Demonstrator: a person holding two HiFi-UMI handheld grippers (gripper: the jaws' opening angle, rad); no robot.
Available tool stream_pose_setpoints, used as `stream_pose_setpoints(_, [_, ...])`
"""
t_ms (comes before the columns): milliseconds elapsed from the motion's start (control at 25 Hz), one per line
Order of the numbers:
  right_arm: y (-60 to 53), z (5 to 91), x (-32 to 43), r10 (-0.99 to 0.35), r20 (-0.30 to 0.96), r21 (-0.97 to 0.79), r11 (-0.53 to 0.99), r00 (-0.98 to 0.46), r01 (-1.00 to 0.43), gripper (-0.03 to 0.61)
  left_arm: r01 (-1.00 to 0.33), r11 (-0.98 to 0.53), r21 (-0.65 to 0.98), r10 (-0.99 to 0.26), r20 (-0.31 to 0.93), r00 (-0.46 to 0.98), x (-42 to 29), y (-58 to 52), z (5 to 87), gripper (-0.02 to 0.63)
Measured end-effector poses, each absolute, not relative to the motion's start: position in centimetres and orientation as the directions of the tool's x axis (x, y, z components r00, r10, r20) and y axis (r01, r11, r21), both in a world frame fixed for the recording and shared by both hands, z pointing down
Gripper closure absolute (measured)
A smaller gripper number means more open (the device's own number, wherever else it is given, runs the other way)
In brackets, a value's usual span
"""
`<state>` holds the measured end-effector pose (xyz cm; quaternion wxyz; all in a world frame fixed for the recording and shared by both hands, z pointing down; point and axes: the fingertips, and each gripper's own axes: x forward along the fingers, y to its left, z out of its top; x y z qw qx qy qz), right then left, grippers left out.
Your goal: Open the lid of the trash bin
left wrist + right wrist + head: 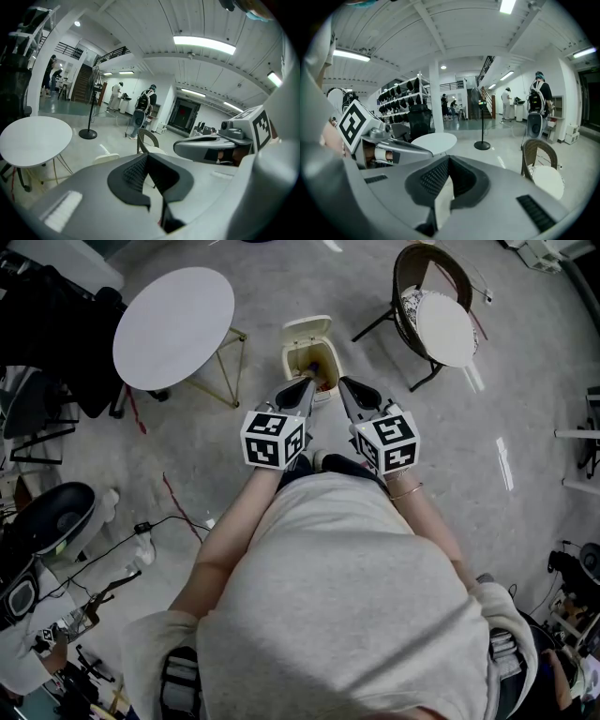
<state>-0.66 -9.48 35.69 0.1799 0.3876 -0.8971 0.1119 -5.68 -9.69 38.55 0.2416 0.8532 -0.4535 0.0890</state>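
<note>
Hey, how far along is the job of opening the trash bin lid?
Done, by the look of it: the trash bin on the floor has its lid tipped up and back, its inside showing. In hand: nothing; the left claw is shut above the bin's near edge, the right claw beside it has its jaws slightly apart. Left: likely only drawing both claws away.

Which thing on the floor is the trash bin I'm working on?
Find the round white table on the grey floor, then look right, toward the dark chair with the white cushion. Between them stands the trash bin: small, cream and boxy, its lid tipped up over its open mouth.
</note>
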Motion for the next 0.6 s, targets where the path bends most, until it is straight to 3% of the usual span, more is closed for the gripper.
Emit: stream_pose_setpoints(600, [-8.82, 35.92, -1.22, -0.652, 0.411, -0.080, 0.670, -0.637, -0.738, 0.571, -0.821, -0.466, 0.330, -0.738, 0.367, 0.566, -6.46, -9.19, 38.58, 0.607])
